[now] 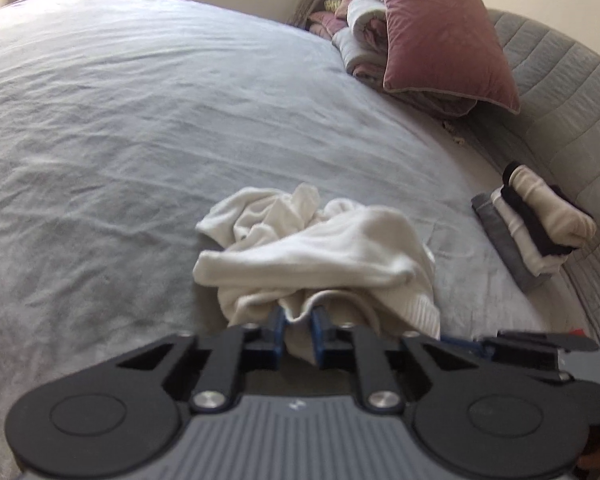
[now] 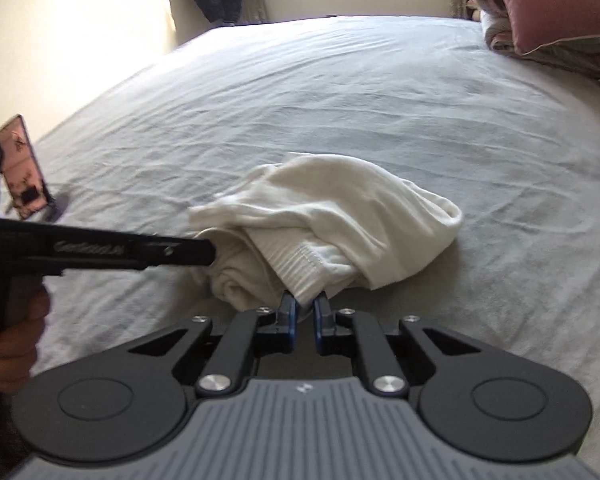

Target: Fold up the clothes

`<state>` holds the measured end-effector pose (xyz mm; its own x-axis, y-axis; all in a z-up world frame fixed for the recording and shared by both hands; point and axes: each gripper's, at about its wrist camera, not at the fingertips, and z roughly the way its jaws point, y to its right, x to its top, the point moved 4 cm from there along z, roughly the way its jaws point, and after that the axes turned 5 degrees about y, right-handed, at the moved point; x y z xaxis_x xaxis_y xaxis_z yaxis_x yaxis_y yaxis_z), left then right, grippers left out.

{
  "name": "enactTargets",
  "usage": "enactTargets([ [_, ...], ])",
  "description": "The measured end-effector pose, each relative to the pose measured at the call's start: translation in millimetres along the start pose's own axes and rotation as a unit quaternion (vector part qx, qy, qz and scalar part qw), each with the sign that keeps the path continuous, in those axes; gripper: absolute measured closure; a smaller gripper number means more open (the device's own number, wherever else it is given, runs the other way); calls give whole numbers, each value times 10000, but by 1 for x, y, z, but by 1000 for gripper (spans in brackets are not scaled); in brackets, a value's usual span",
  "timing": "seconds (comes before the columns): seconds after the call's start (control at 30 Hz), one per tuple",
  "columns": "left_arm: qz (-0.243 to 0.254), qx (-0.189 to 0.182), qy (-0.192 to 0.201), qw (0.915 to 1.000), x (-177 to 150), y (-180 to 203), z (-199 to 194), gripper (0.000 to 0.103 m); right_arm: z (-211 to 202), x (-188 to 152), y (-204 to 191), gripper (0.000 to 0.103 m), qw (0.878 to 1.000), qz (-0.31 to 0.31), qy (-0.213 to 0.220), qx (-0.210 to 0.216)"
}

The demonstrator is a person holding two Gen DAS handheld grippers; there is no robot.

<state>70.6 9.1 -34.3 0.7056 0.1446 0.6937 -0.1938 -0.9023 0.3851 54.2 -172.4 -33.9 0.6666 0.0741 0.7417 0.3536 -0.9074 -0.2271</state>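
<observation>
Garment: white knit garment (image 1: 320,256) is lying bunched mid-bed on the grey sheet (image 1: 140,140), directly ahead of both grippers, near hem toward them.
Left gripper (image 1: 298,322): is pinching a hem fold, nearly closed.
Right gripper (image 2: 305,312): is apparently clamping the ribbed hem (image 2: 300,270).
Reach: both are equally near.

Two close wrist views (shared bed (image 1: 140,120))

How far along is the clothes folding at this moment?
Done: a folded stack sits at the bed's right edge. In hand: the left gripper and right gripper each pinch the near edge of a crumpled white garment. Left: it is still bunched, so spreading and folding remain, then stacking it.
</observation>
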Motion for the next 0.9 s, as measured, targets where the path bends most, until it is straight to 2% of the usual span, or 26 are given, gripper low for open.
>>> enactTargets([
  [0.33, -39, 31, 670, 9977, 18, -1, -29, 98, -26, 0, -30, 92, 9934, 194, -5, 1126],
  [0.53, 0, 222, 806, 9965, 17, -23, -50, 98, -28, 1, -55, 92, 9849, 302, -40, 1704],
  [0.77, 50, 456, 948, 9944, 14, -49, -74, 98, -10, 0, -88, 92, 9717, 543, -198, 2292],
  [0.9, 78, 590, 1029, 9929, 13, -64, -88, 98, 0, -4, -106, 92, 9688, 476, -347, 2409],
])
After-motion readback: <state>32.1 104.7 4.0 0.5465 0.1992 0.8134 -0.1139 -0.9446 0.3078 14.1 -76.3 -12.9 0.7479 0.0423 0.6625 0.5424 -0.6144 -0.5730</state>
